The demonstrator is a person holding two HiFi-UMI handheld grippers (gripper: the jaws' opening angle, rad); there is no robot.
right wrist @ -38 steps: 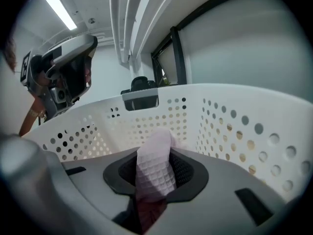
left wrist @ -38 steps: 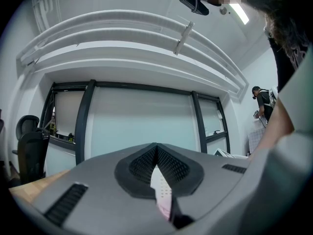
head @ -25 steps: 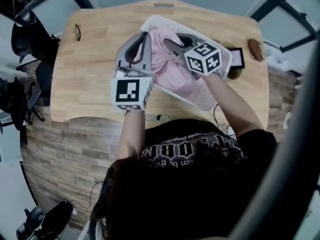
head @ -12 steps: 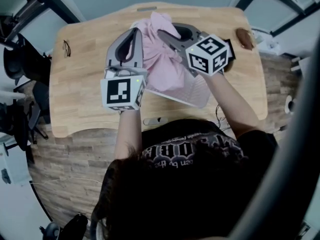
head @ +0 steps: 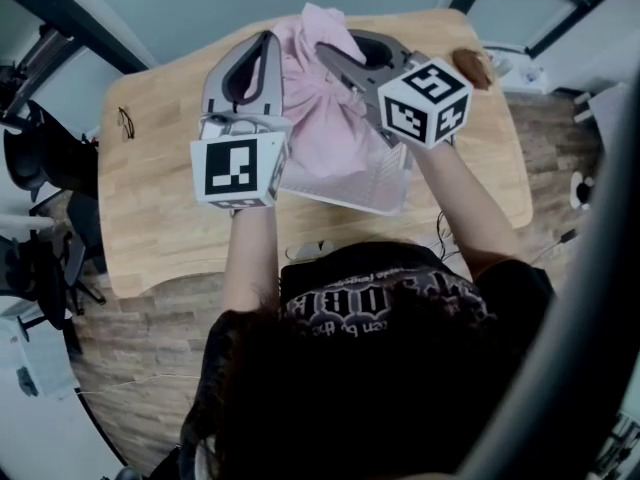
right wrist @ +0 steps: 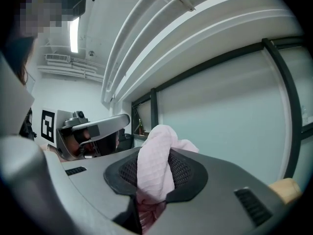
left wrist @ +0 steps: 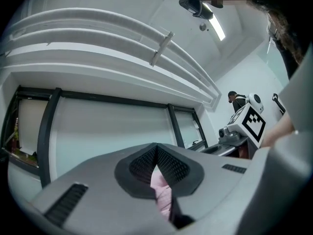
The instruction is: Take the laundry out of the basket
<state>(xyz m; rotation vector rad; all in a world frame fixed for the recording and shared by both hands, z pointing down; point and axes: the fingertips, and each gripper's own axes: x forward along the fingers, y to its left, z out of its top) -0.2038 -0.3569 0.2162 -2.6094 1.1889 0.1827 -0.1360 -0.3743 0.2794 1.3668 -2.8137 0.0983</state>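
The left gripper (left wrist: pixel 157 166) has its jaws almost together and pinches a thin fold of the pale pink waffle-textured cloth (head: pixel 325 118). The right gripper (right wrist: pixel 154 173) is closed on a thicker bunch of the same cloth, which sticks out past its pads. The cloth hangs between and below the two raised grippers, over the white mesh plastic basket (head: pixel 375 183) on the light wooden desk (head: pixel 160 178).

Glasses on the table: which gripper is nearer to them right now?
Left. The left gripper, shut on the cloth, is raised right of the glasses; the right gripper grips the same cloth farther right.
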